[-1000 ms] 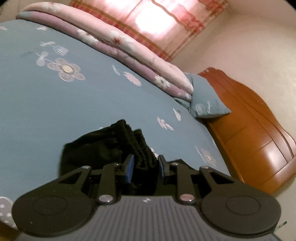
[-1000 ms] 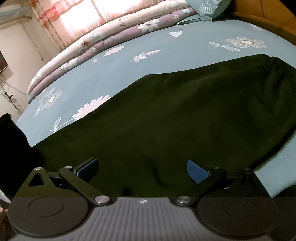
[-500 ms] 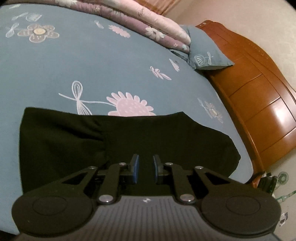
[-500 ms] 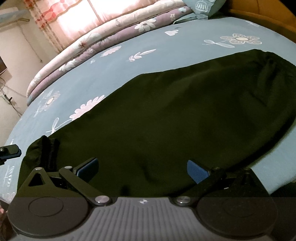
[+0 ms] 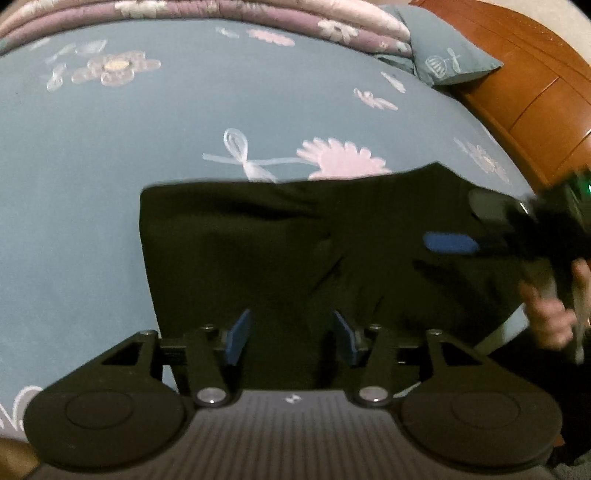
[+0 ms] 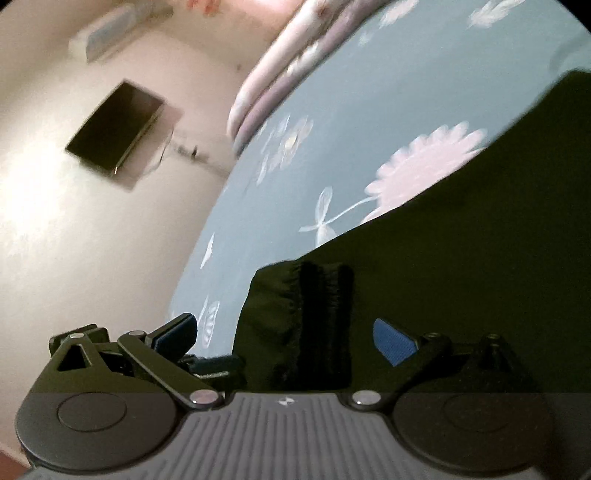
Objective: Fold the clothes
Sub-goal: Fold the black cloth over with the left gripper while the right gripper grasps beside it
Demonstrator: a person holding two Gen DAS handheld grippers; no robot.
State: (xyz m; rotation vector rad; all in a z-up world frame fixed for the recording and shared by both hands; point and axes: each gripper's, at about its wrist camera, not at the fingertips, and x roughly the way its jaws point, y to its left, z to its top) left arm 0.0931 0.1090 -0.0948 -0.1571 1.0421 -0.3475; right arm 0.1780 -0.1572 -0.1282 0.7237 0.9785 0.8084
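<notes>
A black garment (image 5: pixel 280 236) lies flat on the blue flowered bedsheet (image 5: pixel 92 177). My left gripper (image 5: pixel 290 338) points down over its near edge. Its jaws are opening, with black cloth lying under the gap and neither pad pressing on it. My right gripper (image 6: pixel 284 338) stands wide open at the garment's bunched, ribbed end (image 6: pixel 306 314), which sits between its fingers untouched. The left wrist view catches that gripper blurred at the right edge, with one blue pad (image 5: pixel 450 243) above the cloth and a hand (image 5: pixel 546 310) behind it.
A folded pink and purple quilt (image 5: pixel 221 11) runs along the bed's far side, with a blue pillow (image 5: pixel 447 59) against the wooden headboard (image 5: pixel 535 85). Beyond the bed's edge a dark screen (image 6: pixel 114 129) hangs on the pale wall, below an air conditioner (image 6: pixel 107 29).
My left gripper came down with the black cloth, laid it on the bed and spread its jaws. My right gripper swung left along the garment to its bunched end.
</notes>
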